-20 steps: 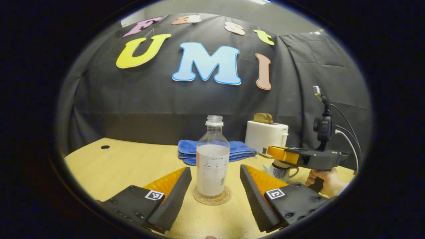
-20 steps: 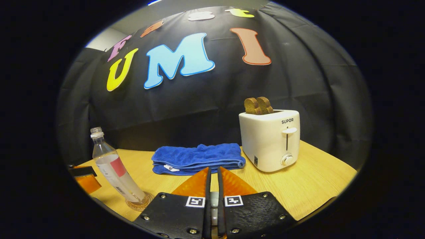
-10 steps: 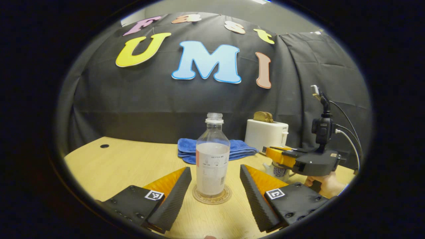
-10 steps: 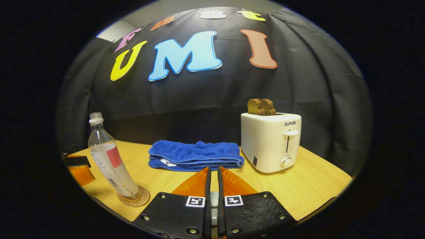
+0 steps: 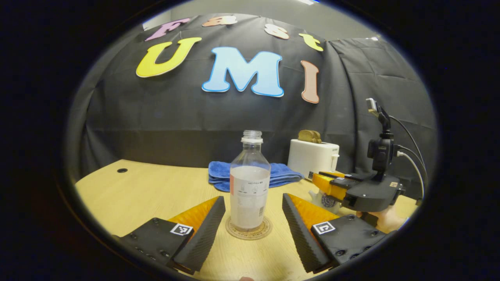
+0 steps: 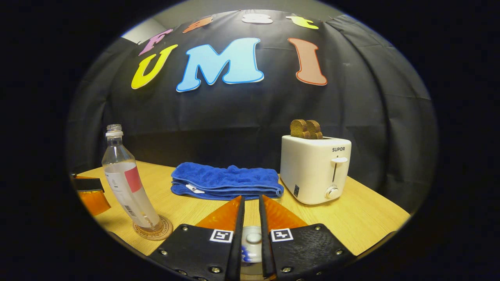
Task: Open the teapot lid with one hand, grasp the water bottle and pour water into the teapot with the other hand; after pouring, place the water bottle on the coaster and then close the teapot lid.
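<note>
I see the clear plastic water bottle point(image 5: 250, 181) upright on the round coaster point(image 5: 249, 230), between my wide-spread left gripper point(image 5: 253, 218); my right gripper point(image 6: 251, 214) stands narrow about the white teapot lid point(image 6: 253, 240).

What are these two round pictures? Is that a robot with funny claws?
It's no robot. A person holds a grabbing tool in each hand, and a little camera rides on each one. The left gripper view looks along the left tool. Its two fingers are open on either side of the water bottle without touching it. The bottle stands on a coaster. The right gripper view looks along the right tool. The teapot lid has a knob sitting between that tool's fingers, but I can't tell if they squeeze it. The wooden table also holds a blue towel and a white toaster with toast in it.
</note>
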A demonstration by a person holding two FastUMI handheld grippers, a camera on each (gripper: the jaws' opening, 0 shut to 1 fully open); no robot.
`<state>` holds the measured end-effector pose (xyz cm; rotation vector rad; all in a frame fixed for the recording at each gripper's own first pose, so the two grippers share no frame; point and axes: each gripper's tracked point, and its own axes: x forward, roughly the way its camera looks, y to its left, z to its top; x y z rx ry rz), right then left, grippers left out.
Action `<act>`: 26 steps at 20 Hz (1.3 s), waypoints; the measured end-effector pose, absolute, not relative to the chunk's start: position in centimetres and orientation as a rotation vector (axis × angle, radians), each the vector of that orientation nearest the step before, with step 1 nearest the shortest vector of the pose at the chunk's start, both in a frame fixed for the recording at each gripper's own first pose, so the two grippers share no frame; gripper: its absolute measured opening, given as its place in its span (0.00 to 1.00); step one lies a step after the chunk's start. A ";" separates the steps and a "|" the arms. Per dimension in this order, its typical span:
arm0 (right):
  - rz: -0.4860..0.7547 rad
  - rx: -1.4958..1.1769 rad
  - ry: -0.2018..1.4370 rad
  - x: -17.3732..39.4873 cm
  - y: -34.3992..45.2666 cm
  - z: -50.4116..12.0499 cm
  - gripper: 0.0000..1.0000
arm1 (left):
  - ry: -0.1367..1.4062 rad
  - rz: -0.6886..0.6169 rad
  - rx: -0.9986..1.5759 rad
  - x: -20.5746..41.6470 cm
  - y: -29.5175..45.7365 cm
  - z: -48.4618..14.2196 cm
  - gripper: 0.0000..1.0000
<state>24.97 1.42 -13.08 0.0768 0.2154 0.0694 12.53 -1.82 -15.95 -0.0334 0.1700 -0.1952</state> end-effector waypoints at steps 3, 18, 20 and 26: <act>0.064 0.074 0.204 23.8 1.7 -11.9 0.41 | 0.166 -0.189 -0.032 12.4 -1.8 -15.8 1.00; 0.021 0.113 0.075 8.2 0.4 -3.9 0.97 | 0.076 -0.215 0.011 6.2 -4.7 -13.1 1.00; 0.010 0.101 0.072 6.4 0.0 -3.8 0.97 | 0.050 -0.211 0.010 4.8 -4.9 -12.4 1.00; 0.003 0.049 0.068 2.1 -0.2 -3.6 0.97 | 0.004 -0.187 0.021 0.8 -5.3 -10.6 1.00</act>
